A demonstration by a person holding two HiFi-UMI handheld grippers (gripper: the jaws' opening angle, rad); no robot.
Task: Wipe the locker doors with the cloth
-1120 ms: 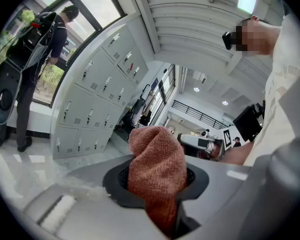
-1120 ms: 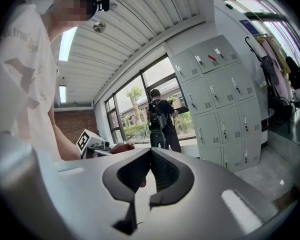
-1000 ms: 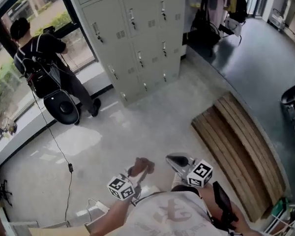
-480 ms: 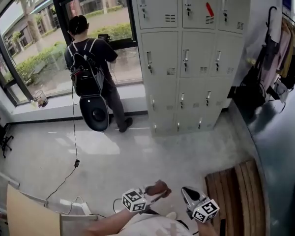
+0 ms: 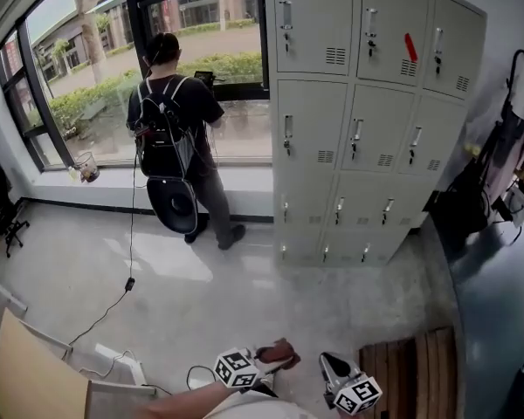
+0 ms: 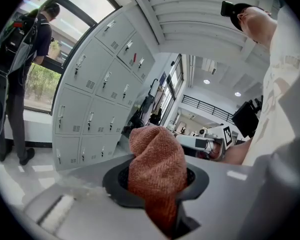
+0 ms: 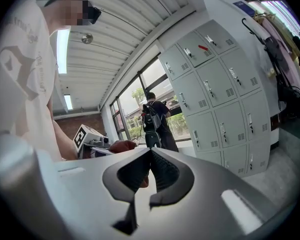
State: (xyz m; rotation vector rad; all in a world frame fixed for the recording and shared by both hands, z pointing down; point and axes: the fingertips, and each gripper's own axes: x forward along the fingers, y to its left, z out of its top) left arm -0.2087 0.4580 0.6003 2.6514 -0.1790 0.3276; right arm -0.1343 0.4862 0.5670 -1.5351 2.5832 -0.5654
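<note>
Floor [image 5: 244, 295] lies open before lockers [image 5: 367, 120]; left claw [image 5: 267, 360] clamps cloth [image 6: 157, 169], right claw [image 7: 150, 156] closed.

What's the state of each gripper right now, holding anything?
Left gripper: closed on the reddish cloth.
Right gripper: closed, nothing between its jaws.
</note>
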